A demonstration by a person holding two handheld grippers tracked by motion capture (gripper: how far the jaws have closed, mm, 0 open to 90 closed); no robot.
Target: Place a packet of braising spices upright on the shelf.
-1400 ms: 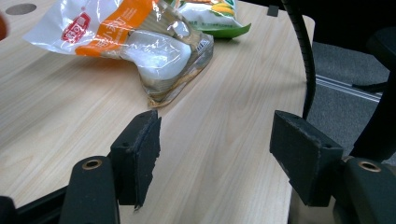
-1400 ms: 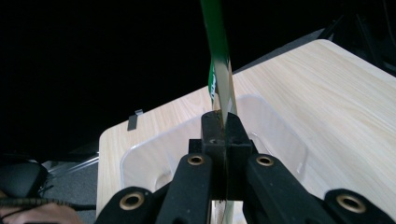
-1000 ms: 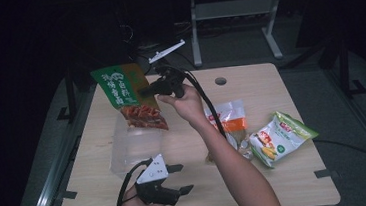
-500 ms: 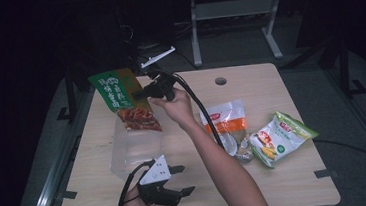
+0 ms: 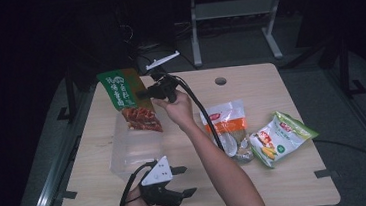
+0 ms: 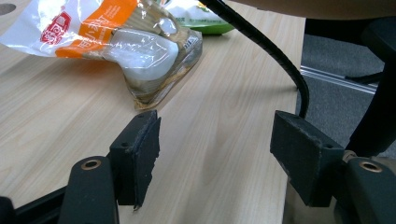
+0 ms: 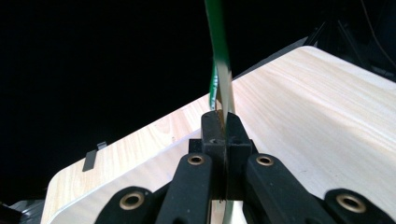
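Note:
My right gripper [image 5: 142,93] is shut on the edge of a green snack bag [image 5: 126,95] with a red window, held upright in the air over a clear plastic container [image 5: 135,148] at the table's left. In the right gripper view the bag's thin edge [image 7: 219,60] rises from between the closed pads of that gripper [image 7: 223,126]. My left gripper [image 5: 189,180] rests near the front edge, open with nothing between its pads [image 6: 140,154].
An orange and clear bag [image 5: 225,122] lies right of centre, seen also as the orange bag [image 6: 107,37] ahead of the left jaws. A green and yellow bag [image 5: 282,137] lies at the right. The right gripper's cable [image 6: 266,42] trails across the wooden table [image 5: 269,83].
My right hand has lowered the green bag a little toward the clear container. The left gripper has stayed where it was.

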